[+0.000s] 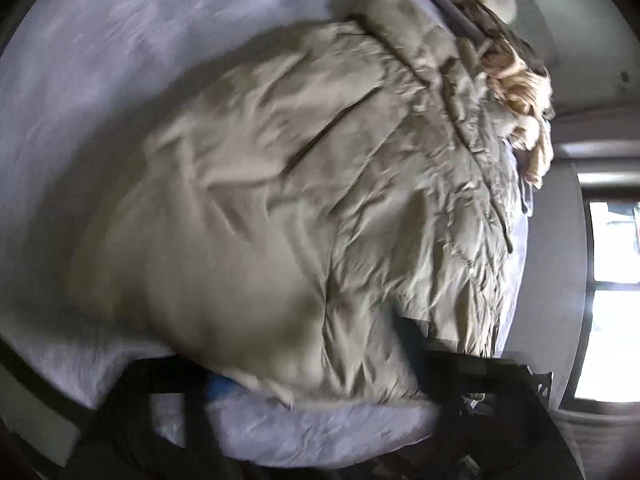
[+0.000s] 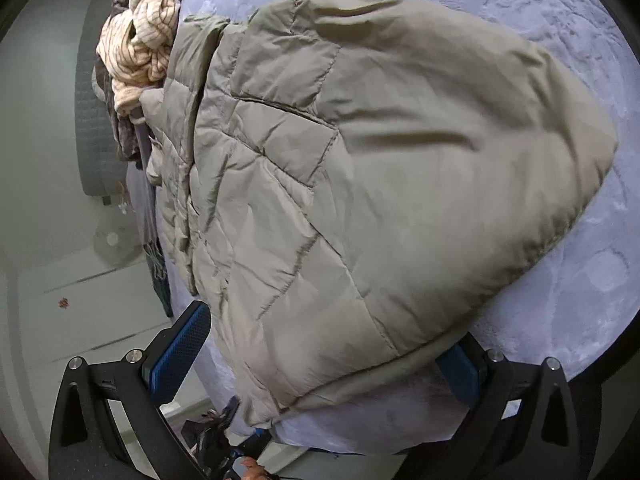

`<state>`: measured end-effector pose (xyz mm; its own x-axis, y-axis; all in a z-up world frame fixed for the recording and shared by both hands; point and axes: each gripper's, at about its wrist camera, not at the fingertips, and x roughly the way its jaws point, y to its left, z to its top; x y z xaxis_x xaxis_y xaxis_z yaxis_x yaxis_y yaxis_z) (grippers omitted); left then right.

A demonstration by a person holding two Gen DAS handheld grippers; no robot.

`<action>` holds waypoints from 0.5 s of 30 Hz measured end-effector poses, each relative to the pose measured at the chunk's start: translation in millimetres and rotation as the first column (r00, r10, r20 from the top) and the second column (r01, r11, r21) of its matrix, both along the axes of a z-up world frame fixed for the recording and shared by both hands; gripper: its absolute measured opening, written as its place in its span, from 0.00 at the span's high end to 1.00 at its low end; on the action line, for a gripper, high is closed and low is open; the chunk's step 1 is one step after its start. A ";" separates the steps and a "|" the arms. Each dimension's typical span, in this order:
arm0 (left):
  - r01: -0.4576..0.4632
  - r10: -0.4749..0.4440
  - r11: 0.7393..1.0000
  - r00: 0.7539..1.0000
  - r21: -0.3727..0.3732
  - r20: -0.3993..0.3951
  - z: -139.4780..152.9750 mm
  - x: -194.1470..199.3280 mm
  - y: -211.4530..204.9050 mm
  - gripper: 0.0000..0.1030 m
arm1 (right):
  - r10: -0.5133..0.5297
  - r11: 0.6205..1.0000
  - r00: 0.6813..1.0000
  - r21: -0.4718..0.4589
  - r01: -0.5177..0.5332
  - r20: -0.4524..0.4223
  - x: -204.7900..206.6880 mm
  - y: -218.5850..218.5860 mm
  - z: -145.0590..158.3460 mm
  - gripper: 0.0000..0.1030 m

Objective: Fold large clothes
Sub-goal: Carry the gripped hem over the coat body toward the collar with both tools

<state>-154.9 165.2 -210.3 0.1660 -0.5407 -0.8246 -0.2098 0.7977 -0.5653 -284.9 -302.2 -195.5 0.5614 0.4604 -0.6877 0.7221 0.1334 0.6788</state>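
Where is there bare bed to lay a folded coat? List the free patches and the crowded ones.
Free: the lavender bedspread beyond and to the right of the puffy coat in the right wrist view, and a narrow strip along its near hem. Crowded: the far left edge, where a pile of clothes butts against the coat's collar end.

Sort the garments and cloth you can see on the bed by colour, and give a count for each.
Khaki quilted jacket: 1
Cream striped knit garment: 1
Dark brown garment, partly hidden under the knit: 1
Lilac bed cover beneath them all: 1
Total: 4
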 end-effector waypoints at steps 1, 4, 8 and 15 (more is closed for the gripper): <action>0.023 -0.023 0.999 1.000 0.026 0.011 3.2 5.5 -3.4 0.86 | -0.005 1.000 1.000 -0.005 0.005 -0.004 -0.3 -1.0 1.1 0.01; 0.060 -0.064 0.997 0.995 0.046 0.077 21.8 14.5 -4.8 0.86 | -0.016 0.999 1.000 -0.028 0.015 -0.008 -0.3 -0.3 7.6 0.19; 0.102 -0.111 0.993 0.983 0.067 0.145 44.0 17.0 -8.4 0.86 | -0.035 0.998 0.998 -0.046 0.033 -0.058 -5.4 -2.6 9.5 0.89; 0.143 -0.159 0.986 0.964 0.091 0.212 78.3 28.3 -0.3 0.86 | 0.074 0.978 0.997 -0.194 -0.076 -0.017 9.2 -5.0 48.6 0.92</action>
